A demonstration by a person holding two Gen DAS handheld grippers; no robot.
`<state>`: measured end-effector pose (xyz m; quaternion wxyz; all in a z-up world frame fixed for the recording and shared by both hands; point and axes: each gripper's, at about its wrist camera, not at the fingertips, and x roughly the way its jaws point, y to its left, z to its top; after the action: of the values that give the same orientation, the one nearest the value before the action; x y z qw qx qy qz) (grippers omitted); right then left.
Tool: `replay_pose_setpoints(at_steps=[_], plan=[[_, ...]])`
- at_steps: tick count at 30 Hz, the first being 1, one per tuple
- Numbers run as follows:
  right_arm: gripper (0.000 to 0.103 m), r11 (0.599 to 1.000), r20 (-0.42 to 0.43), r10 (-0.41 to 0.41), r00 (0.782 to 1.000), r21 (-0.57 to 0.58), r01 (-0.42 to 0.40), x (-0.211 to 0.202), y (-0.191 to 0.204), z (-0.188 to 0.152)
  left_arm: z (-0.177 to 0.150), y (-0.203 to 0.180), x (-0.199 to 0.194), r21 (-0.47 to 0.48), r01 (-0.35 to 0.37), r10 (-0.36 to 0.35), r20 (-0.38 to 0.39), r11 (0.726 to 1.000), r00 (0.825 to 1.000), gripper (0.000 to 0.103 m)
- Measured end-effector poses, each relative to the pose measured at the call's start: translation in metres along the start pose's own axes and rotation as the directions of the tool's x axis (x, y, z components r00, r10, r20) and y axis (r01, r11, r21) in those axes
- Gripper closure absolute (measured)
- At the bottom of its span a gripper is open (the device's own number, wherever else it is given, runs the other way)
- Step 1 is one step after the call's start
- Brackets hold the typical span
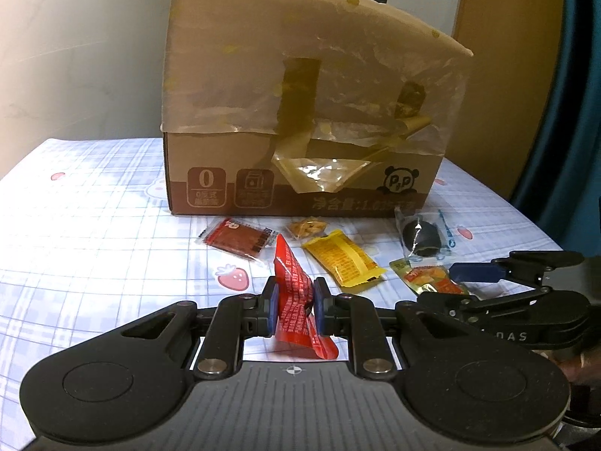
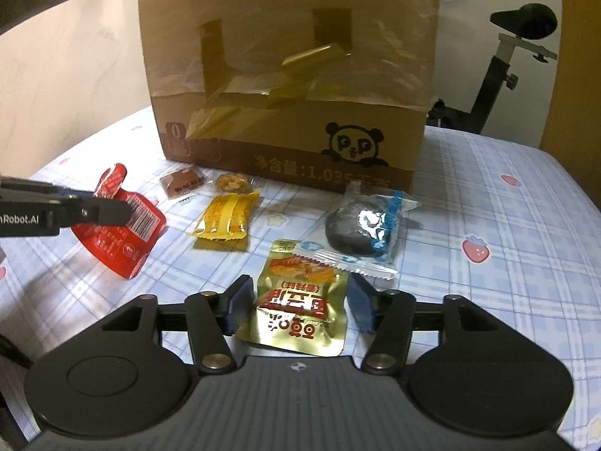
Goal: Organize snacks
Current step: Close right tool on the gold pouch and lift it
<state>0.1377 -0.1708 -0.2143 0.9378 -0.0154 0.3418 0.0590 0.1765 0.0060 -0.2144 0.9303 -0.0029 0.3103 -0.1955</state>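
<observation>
Left gripper (image 1: 293, 305): jaws nearly closed, clamped on the crinkled red foil snack packet (image 1: 296, 300), lifted above the checked counter (image 1: 112, 233). Right gripper (image 2: 298, 302): jaws partly open, straddling the gold foil snack pouch (image 2: 298, 308) lying flat, pads not touching.

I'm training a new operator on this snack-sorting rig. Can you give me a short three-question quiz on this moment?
1. True or false: the left gripper is clamped on the crinkled red foil snack packet.
2. What lies between the right gripper's open jaws? A) gold foil snack pouch B) yellow plastic snack packet C) dark round bun in clear wrapper
3. What stands behind the snacks on the checked tablecloth?

Key: 1 true; 2 A; 3 the taped brown cardboard box.
</observation>
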Motion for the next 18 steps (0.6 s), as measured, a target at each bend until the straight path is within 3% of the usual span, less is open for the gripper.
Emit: replay_pose_setpoints(at_steps=[6, 11, 18], plan=[[0.042, 1.0, -0.007, -0.008, 1.0, -0.018, 0.007, 0.003, 0.003, 0.0, -0.001, 0.0, -0.003, -0.006, 0.006, -0.006, 0.013, 1.0, 1.0, 0.083], [0.071, 1.0, 0.005, 0.007, 1.0, -0.006, -0.007, -0.003, 0.0, 0.001, 0.0, 0.003, -0.009, -0.023, 0.008, -0.007, 0.035, 1.0, 0.999, 0.083], [0.072, 0.998, 0.007, 0.062, 0.998, 0.033, -0.062, -0.016, -0.005, 0.0, 0.001, 0.003, -0.013, -0.035, 0.015, -0.013, 0.055, 0.999, 0.998, 0.083]])
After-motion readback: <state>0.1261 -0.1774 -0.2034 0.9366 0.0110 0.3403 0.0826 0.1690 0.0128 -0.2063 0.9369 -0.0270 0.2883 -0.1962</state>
